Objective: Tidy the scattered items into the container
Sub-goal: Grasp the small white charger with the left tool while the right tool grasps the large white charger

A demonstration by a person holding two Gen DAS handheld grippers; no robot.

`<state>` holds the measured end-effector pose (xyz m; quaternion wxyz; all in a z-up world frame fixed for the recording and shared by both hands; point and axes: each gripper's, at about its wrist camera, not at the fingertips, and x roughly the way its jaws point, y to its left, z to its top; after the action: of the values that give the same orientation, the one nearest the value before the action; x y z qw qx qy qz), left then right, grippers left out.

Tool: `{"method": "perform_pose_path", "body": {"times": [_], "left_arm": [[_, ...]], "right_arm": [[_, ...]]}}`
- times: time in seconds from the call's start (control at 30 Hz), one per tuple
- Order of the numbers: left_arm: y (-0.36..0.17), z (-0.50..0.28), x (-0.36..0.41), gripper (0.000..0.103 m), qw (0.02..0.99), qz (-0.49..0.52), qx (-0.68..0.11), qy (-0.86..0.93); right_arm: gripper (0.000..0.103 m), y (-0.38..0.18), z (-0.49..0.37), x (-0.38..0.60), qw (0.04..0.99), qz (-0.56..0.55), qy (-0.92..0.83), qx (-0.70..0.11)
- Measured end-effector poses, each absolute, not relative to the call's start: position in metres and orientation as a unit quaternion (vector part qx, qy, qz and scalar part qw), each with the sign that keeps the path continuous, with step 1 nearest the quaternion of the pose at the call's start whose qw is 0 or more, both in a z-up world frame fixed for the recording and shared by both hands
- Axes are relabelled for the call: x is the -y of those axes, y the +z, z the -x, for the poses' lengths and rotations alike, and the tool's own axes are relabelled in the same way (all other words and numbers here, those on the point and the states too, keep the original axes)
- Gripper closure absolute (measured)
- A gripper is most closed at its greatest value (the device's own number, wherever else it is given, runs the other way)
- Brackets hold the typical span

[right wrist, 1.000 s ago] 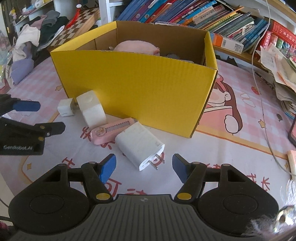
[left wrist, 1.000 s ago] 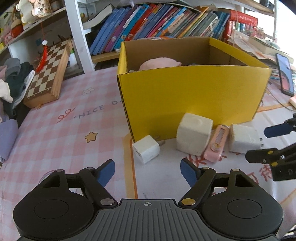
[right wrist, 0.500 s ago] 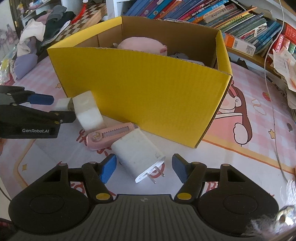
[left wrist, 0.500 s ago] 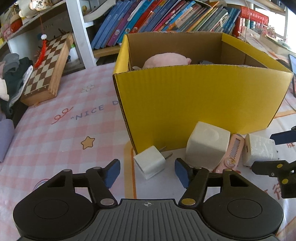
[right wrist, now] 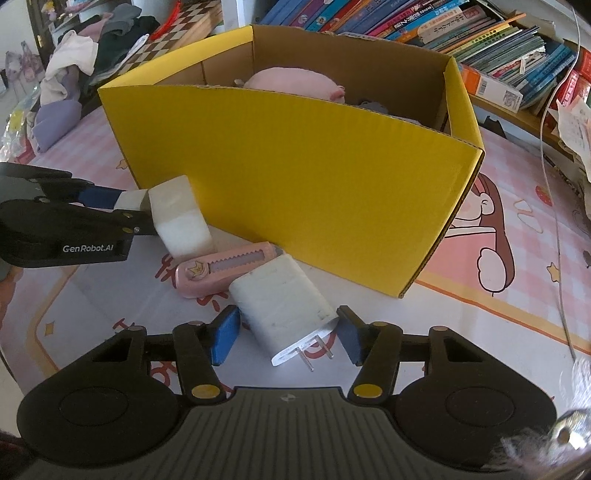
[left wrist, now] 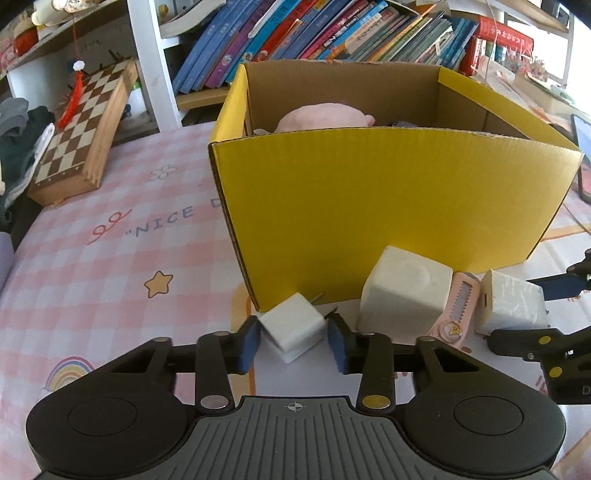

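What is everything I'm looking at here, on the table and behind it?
Cardboard box: one, yellow outside, brown inside, middle of the table.
Plush toy: one, pink, inside the box.
Small charger: one, white, at the box's front corner, between the left gripper's fingers.
Cube block: one, white, in front of the box.
Utility knife: one, pink, between the block and the large charger.
Large charger: one, white, prongs toward the right gripper.
Chessboard: one, brown and white, leaning at the shelf.
Books: many, mixed colours, on the shelf.
Left gripper: black with blue pads, closing around the small charger.
Right gripper: same, open around the large charger.
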<state>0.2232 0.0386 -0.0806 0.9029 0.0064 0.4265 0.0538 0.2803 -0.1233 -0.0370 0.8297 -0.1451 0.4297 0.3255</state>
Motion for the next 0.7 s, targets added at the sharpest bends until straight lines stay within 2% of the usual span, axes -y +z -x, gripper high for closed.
{"method": "perform_pose_path", "body": {"times": [0.2, 0.7], "left_arm": [[-0.077, -0.215, -0.042, 0.067, 0.904, 0.003, -0.423, 0.056], [-0.06, -0.182, -0.045, 0.067, 0.914, 0.019, -0.402, 0.045]], "right_arm": [[0.054, -0.036, -0.276, 0.124, 0.831, 0.144, 0.324, -0.428], [0.054, -0.026, -0.251, 0.128, 0.844, 0.136, 0.313, -0.415]]}}
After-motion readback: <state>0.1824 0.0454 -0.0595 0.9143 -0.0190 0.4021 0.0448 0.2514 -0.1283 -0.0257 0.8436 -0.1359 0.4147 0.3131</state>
